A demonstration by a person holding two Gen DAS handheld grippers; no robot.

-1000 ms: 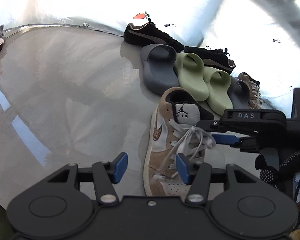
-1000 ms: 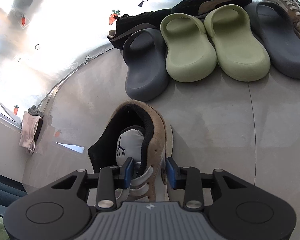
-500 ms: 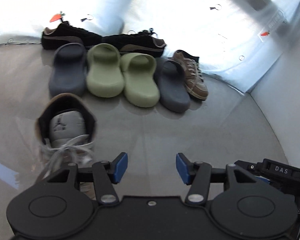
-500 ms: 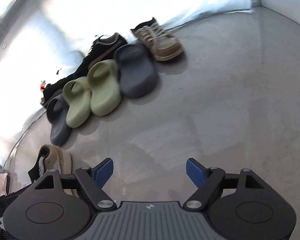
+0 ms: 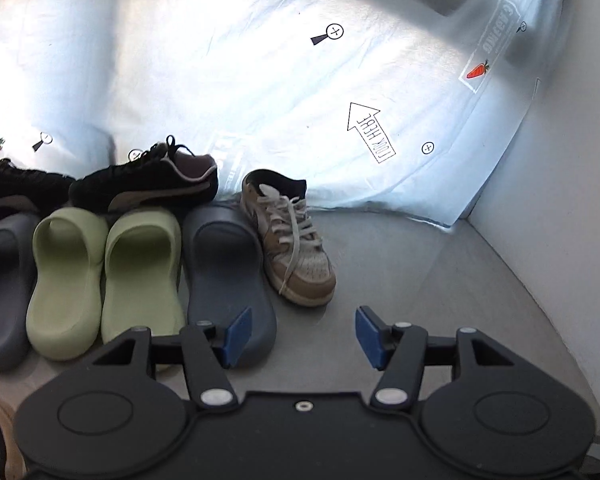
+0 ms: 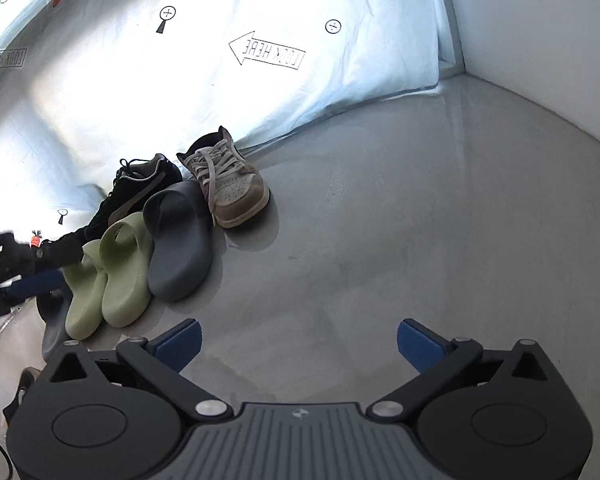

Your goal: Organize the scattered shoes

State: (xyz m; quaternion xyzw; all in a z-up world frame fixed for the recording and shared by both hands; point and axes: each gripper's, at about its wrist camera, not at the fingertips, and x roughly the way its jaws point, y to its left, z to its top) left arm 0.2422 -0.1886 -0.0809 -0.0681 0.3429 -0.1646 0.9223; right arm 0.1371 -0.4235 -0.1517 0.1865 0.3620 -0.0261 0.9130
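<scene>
A row of shoes stands on the grey floor by the white sheet: a tan sneaker with white laces [image 5: 290,240] [image 6: 224,184], a dark grey slide [image 5: 226,276] [image 6: 180,240], two green slides [image 5: 140,272] [image 6: 120,272], another grey slide [image 5: 0,280] and two black sneakers [image 5: 148,184] behind them. My left gripper [image 5: 303,336] is open and empty, just in front of the grey slide and tan sneaker. My right gripper [image 6: 298,344] is wide open and empty over bare floor. A second tan sneaker's edge [image 5: 4,432] shows at the lower left.
A white sheet [image 5: 300,80] with arrows and carrot marks hangs behind the shoes. A white wall [image 5: 560,200] closes the right side. Bare grey floor [image 6: 420,220] lies right of the tan sneaker. The left gripper shows at the left edge of the right wrist view [image 6: 16,268].
My right gripper has let go of the tan sneaker, opened wide and swung right toward the shoe row. My left gripper has also swung right, leaving that sneaker at its lower left.
</scene>
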